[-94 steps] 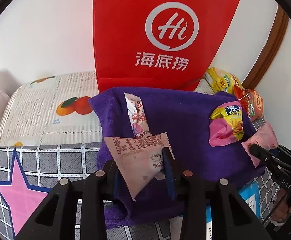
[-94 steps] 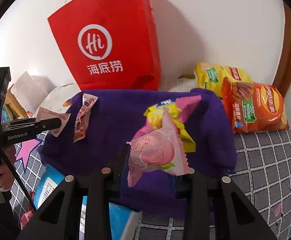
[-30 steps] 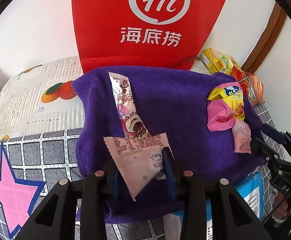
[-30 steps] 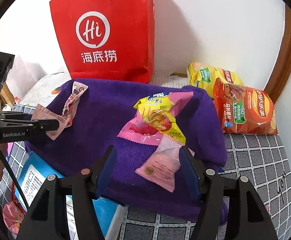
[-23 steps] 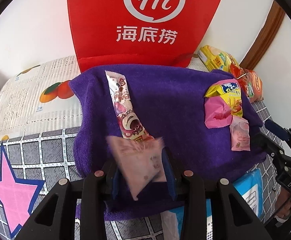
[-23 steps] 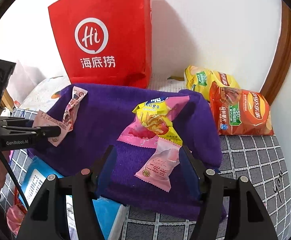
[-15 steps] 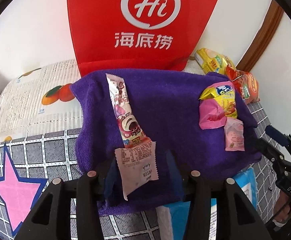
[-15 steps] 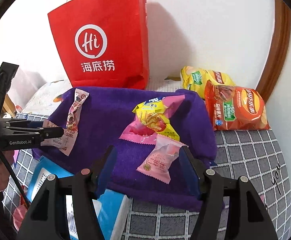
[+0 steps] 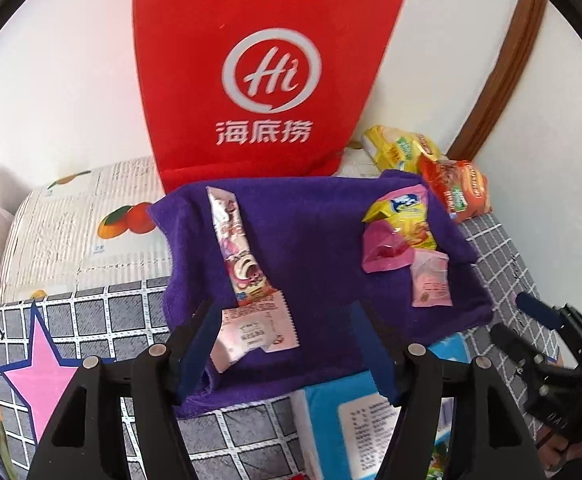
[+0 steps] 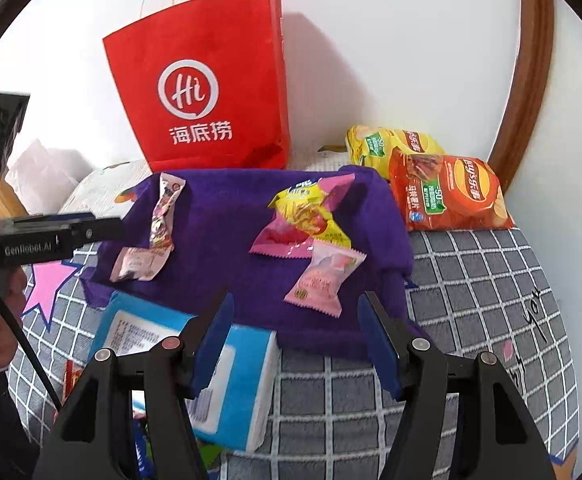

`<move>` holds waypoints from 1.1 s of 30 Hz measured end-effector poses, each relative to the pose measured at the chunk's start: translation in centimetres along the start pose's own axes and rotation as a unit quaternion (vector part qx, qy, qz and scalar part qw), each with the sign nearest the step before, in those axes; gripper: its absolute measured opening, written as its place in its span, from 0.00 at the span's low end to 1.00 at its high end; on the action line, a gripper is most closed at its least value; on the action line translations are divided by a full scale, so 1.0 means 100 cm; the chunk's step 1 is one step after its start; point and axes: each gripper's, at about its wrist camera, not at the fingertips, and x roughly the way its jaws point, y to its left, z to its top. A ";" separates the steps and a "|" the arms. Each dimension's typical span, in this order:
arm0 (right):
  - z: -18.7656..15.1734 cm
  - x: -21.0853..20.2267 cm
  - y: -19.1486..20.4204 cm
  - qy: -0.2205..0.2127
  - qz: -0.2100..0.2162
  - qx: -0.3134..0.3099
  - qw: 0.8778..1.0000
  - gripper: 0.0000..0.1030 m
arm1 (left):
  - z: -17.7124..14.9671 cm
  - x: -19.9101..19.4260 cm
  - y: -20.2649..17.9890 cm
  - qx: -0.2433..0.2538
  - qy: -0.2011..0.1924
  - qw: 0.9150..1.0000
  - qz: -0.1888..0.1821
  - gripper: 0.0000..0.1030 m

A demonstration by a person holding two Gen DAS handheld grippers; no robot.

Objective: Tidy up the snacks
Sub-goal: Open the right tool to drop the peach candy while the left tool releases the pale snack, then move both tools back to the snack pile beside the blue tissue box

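Observation:
A purple towel [image 9: 311, 248] [image 10: 227, 216] lies on the grey checked cover. On its left lie a long pink strip snack [image 9: 237, 248] [image 10: 163, 212] and a pale pink flat packet [image 9: 257, 330] [image 10: 139, 264]. On its right lie a yellow and pink bag [image 9: 401, 232] [image 10: 307, 216] and a pink peach candy packet [image 9: 431, 284] [image 10: 325, 276]. My left gripper [image 9: 287, 344] is open and empty, just in front of the flat packet. My right gripper [image 10: 295, 340] is open and empty, just in front of the peach packet.
A red paper bag [image 9: 259, 76] [image 10: 207, 96] stands against the wall behind the towel. Two crisp bags [image 10: 447, 192] [image 9: 455, 188] lie at the back right. A blue and white pack [image 10: 195, 360] [image 9: 355, 412] sticks out under the towel's near edge. A fruit-print box [image 9: 83, 232] sits left.
Both grippers let go of their packets and opened. The flat packet and the peach packet now lie on the towel. Both grippers have drawn back from the towel.

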 end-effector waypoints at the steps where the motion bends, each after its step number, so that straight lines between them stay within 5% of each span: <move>1: -0.003 -0.002 0.002 0.002 0.000 0.000 1.000 0.62 | -0.001 -0.004 -0.002 0.003 -0.003 1.000 -0.001 0.64; 33: -0.074 -0.050 0.054 0.028 0.032 0.008 0.999 0.62 | -0.074 -0.074 0.014 -0.006 -0.014 1.000 0.002 0.64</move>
